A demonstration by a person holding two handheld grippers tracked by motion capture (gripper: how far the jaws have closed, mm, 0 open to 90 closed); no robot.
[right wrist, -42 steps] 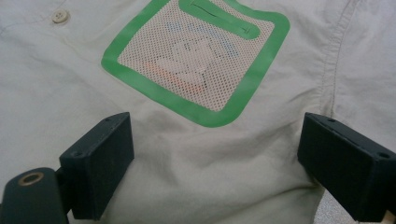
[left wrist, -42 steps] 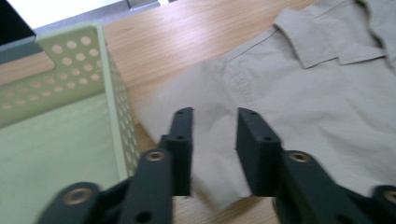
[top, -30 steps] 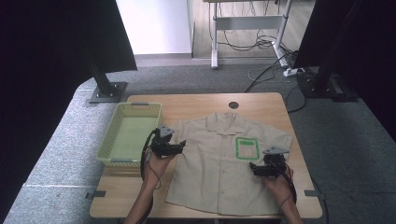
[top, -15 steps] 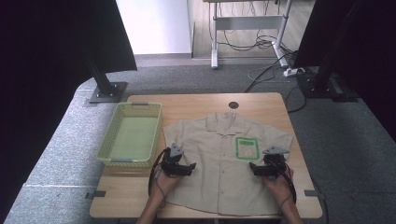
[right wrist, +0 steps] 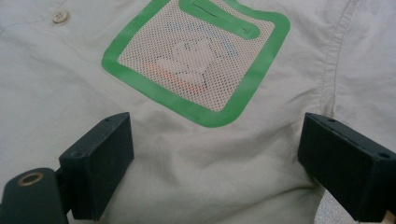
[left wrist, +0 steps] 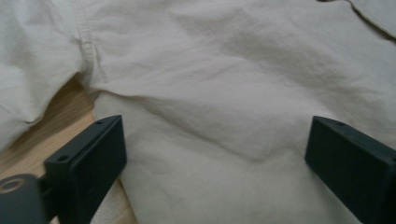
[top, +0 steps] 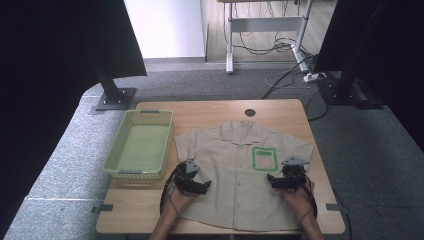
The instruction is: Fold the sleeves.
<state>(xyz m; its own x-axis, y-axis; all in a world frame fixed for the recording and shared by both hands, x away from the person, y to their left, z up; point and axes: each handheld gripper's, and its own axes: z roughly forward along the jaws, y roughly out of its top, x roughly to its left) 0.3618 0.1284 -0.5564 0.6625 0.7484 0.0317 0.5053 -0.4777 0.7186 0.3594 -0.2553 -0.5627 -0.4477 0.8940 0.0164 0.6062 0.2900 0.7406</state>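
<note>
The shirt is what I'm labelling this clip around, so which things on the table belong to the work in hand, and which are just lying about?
In hand:
- beige shirt, spread flat on the table
- left gripper, jaws open over the shirt's side, having just been opening
- right gripper, jaws open below the green mesh pocket

Lying about:
- green basket, apart from both grippers

Lab: black curtains (top: 60, 55), floor cables (top: 280, 47)
</note>
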